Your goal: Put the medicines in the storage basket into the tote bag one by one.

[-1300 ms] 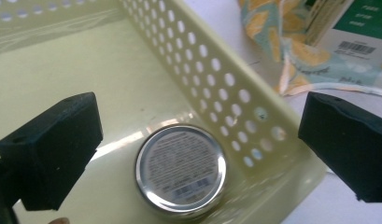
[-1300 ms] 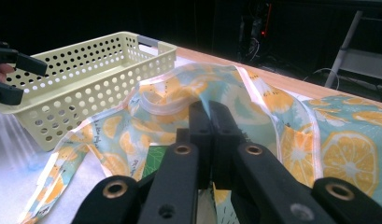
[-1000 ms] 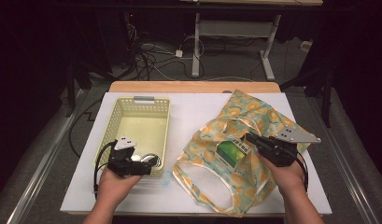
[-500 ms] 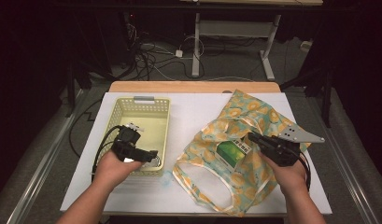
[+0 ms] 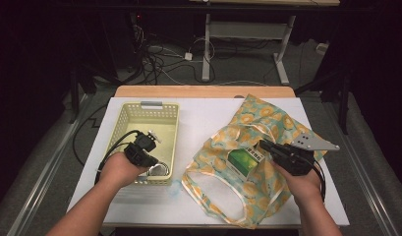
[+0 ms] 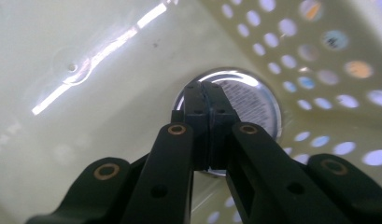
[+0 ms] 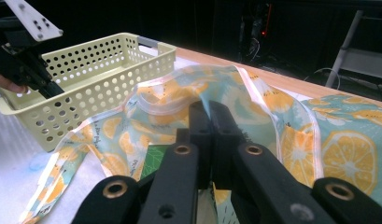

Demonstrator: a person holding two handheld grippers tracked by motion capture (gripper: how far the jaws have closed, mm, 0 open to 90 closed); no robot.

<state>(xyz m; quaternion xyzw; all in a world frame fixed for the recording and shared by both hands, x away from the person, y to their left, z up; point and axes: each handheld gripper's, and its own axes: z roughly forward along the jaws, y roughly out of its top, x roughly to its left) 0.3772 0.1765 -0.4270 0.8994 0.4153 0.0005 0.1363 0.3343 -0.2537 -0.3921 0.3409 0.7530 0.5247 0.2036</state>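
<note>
A pale yellow perforated basket [image 5: 139, 110] [image 7: 86, 51] stands on the left of the white table. In its near right corner lies a round silver-topped can [image 5: 159, 169] [image 6: 254, 98]. My left gripper [image 5: 153, 164] [image 6: 202, 91] reaches down into the basket. Its jaws have just closed and meet over the can's lid, and I cannot tell whether they pinch any part of it. On the right lies a lemon-print cloth bag [image 5: 257, 123] [image 7: 319, 140] with a green box [image 5: 243, 162] [image 7: 156, 156] in its mouth. My right gripper [image 5: 263, 144] [image 7: 207, 109] is shut on the bag's raised rim.
The bag's handles [image 5: 213, 196] trail toward the near table edge. Bare white table [image 5: 203, 118] lies between basket and bag. Beyond the far edge are cables and desk legs [image 5: 206, 44] on a dark floor.
My left hand has moved away from the near edge and gone down into the basket's near right corner, turning its gripper onto the can. The right hand and bag have stayed put.
</note>
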